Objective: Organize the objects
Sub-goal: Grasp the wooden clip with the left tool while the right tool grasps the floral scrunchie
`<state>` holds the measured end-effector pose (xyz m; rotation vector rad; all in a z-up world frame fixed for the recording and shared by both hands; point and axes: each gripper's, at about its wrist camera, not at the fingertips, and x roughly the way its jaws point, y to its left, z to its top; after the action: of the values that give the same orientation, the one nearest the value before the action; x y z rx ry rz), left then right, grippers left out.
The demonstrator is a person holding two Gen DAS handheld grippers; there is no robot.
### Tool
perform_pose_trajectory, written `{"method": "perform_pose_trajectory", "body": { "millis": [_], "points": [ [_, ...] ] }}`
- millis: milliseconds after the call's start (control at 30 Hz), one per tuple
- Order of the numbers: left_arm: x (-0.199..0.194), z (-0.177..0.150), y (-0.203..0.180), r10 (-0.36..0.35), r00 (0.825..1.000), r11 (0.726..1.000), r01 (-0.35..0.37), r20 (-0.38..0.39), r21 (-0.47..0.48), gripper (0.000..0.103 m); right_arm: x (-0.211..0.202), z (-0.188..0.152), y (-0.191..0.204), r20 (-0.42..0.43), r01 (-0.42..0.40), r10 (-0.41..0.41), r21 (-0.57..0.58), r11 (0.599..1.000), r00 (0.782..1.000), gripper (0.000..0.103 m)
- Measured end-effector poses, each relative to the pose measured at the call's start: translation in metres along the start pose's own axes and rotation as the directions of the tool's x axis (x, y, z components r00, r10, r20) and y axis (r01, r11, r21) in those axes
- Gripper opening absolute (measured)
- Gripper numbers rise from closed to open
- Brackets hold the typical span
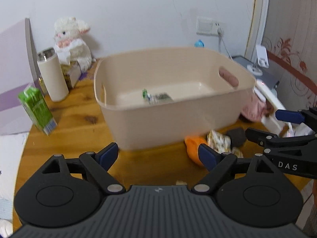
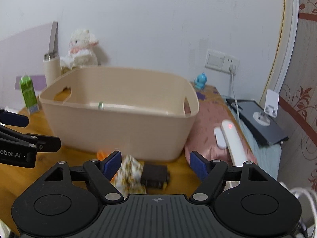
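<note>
A beige plastic basket (image 1: 138,123) (image 2: 118,130) stands on the wooden table, with a small green-and-white item (image 1: 156,97) lying inside. In front of its right corner lie an orange piece (image 1: 193,146), a floral cloth bundle (image 1: 219,141) (image 2: 129,173) and a dark brown block (image 1: 236,136) (image 2: 154,175). My left gripper (image 1: 158,156) is open and empty in front of the basket. My right gripper (image 2: 156,164) is open and empty just above the floral bundle and dark block; it also shows at the right of the left wrist view (image 1: 277,125).
At the left stand a green carton (image 1: 36,112), a cream thermos (image 1: 52,75), a tissue box and a white plush lamb (image 1: 72,39). At the right lie a pink cloth (image 2: 208,136), a white device (image 2: 233,140) and a dark tablet (image 2: 257,121). A blue toy (image 2: 201,80) sits by the wall.
</note>
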<state>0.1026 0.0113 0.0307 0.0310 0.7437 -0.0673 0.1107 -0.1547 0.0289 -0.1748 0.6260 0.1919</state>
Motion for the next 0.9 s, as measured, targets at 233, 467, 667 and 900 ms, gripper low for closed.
{"method": "perform_pose_trajectory", "body": {
  "millis": [233,467,667,900],
  "points": [
    [0.014,-0.031,-0.005,-0.031,0.997,0.999,0.032,-0.073,0.022,0.089,0.005,-0.031,0.002,-0.071,-0.004,0.004,-0.001,1.0,0.997,0.078],
    [0.031,-0.054,-0.011,-0.081,0.987,0.996,0.085,-0.138,0.028,0.089,0.012,-0.047,0.006,-0.111,-0.017,0.015,-0.015,1.0,0.994,0.078],
    [0.04,-0.059,-0.01,-0.125,0.982,0.992,0.127,-0.14,0.006,0.089,0.023,-0.052,0.006,-0.138,-0.05,0.049,-0.001,0.999,0.989,0.078],
    [0.053,-0.054,-0.007,-0.141,0.985,0.99,0.138,-0.101,-0.035,0.089,0.045,-0.053,0.008,-0.167,-0.089,0.095,0.039,0.995,0.981,0.078]
  ]
}}
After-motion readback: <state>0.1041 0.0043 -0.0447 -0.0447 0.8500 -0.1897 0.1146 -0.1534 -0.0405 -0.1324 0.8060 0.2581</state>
